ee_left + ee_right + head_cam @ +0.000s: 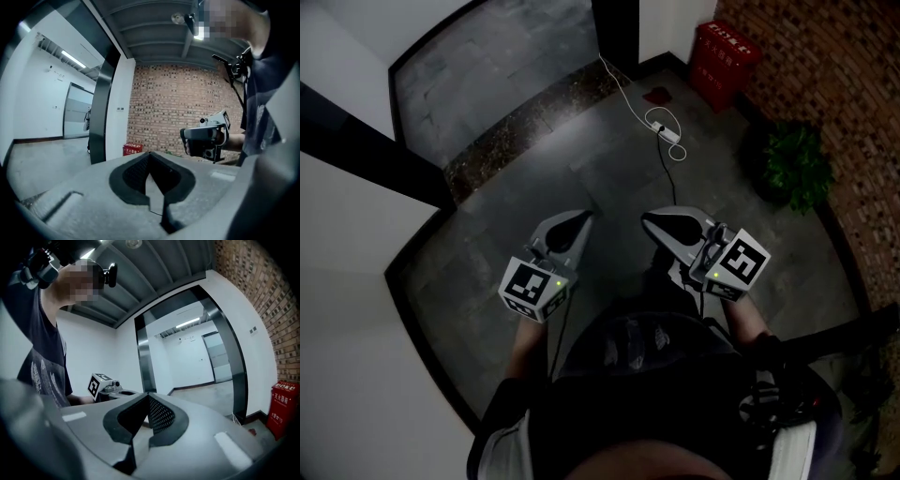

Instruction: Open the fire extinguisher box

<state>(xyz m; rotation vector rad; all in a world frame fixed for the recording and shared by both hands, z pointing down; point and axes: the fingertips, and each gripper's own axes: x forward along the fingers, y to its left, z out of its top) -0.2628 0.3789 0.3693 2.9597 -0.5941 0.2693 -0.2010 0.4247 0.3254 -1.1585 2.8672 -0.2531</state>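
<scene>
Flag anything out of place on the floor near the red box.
A white power strip with its cord lies loose on the floor before the fire extinguisher box. A small red patch lies beside it.

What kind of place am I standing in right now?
Most likely a lobby or corridor of an office building. It has a grey stone floor, a brick wall with a red fire extinguisher box standing at its foot, and a green plant along the same wall.
</scene>
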